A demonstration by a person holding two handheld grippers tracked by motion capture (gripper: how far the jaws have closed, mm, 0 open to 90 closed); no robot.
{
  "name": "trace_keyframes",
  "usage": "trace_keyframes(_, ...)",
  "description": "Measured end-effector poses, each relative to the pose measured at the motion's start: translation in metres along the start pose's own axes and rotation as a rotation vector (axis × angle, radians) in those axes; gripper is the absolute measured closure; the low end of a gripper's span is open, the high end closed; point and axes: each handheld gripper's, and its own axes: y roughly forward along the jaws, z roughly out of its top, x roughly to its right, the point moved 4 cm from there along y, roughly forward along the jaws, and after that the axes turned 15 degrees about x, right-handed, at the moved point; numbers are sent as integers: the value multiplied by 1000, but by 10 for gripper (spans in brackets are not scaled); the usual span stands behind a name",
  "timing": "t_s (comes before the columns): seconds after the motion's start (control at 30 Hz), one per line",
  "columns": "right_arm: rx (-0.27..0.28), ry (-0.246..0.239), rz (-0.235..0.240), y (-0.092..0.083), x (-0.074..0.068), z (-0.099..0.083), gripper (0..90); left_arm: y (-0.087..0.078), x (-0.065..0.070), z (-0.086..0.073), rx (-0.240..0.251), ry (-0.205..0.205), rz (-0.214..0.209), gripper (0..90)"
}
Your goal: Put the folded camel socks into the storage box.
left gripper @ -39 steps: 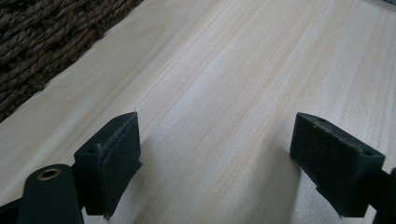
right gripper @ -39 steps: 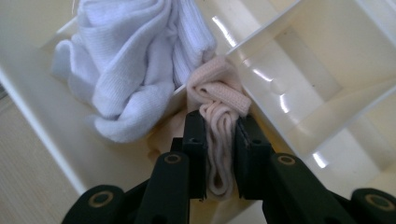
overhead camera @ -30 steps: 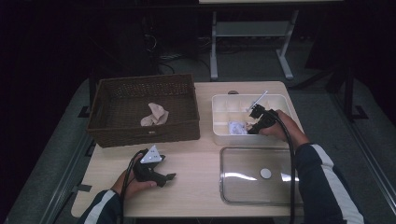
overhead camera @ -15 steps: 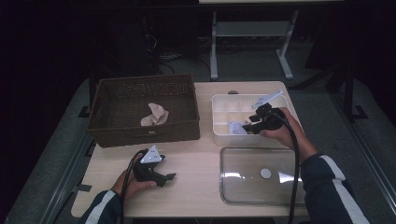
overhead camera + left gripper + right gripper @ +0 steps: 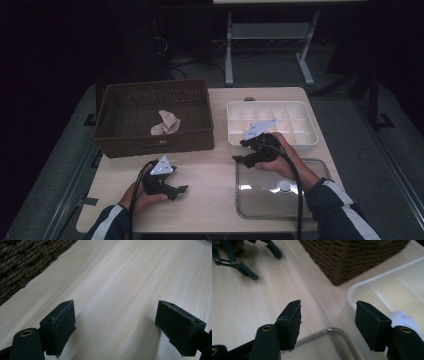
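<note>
My right gripper (image 5: 241, 151) hovers at the front left corner of the white compartment tray (image 5: 305, 140), over the back edge of the clear lid (image 5: 265, 200). Its jaws have just been opening and stand open with nothing between them (image 5: 328, 312). A white soft thing (image 5: 402, 316) lies in the tray's near compartment. My left gripper (image 5: 179, 192) rests open on the wooden table at the front left, its jaws (image 5: 115, 312) wide apart over bare wood. In the brown wicker basket (image 5: 150, 137) at the back left lies a beige cloth (image 5: 166, 123).
The lid has a round knob (image 5: 285, 185) and lies at the table's front right. The basket's corner (image 5: 352, 257) stands close to the tray's rim (image 5: 387, 282). Bare tabletop (image 5: 210, 175) lies between the two grippers. Dark floor and a metal stand lie beyond the table.
My right gripper has drawn back out of the tray toward its front left corner, and its jaws have spread wider. The left gripper has stayed put.
</note>
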Motion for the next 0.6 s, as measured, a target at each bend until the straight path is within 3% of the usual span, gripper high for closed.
trace_keyframes(0.03,-7,-36,17,6,-10,-2,356,0,0,0,1,1,1,152)
trace_keyframes(0.1,-19,-57,28,13,-19,-5,342,0,0,0,1,-2,0,152)
trace_keyframes(0.17,-20,-62,35,15,-24,-6,339,0,0,0,0,-3,0,152)
trace_keyframes(0.2,-25,-48,52,21,-33,-10,317,0,0,0,0,-4,-1,152)
trace_keyframes(0.3,-31,-69,56,30,-44,-18,310,0,0,0,0,-4,1,152)
trace_keyframes(0.6,-61,-92,75,57,-58,-41,303,-1,0,-1,-3,-8,17,152)
